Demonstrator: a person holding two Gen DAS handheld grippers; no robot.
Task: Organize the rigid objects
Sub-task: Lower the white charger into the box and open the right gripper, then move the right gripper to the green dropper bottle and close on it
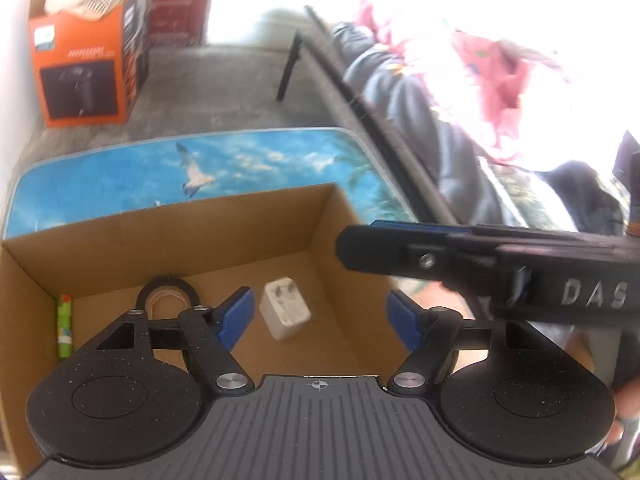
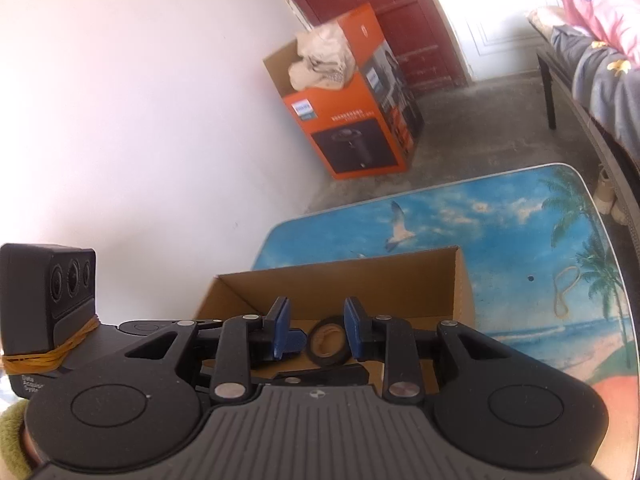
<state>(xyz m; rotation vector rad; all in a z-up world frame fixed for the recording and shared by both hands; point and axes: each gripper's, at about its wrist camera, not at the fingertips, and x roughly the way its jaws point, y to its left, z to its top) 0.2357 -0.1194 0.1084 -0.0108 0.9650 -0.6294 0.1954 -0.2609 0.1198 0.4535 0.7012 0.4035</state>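
An open cardboard box [image 1: 120,236] stands on the table. Inside it lie a black tape roll [image 1: 167,296], a white charger plug [image 1: 285,307] and a small green cylinder [image 1: 65,326] against the left wall. My left gripper [image 1: 322,312] hangs open above the box, its blue pads wide apart with nothing pressed between them; the charger lies below, near the left pad. My right gripper [image 1: 348,246] reaches in from the right over the box's right wall. In the right wrist view the right gripper [image 2: 316,326] has a narrow gap with nothing in it, and the tape roll [image 2: 326,360] shows beyond.
The table [image 2: 520,220] has a beach and seagull print, and a loose rubber band [image 2: 564,288] lies on it right of the box [image 2: 360,280]. An orange carton [image 2: 352,120] stands on the floor by the white wall. A bed [image 1: 400,100] runs along the right.
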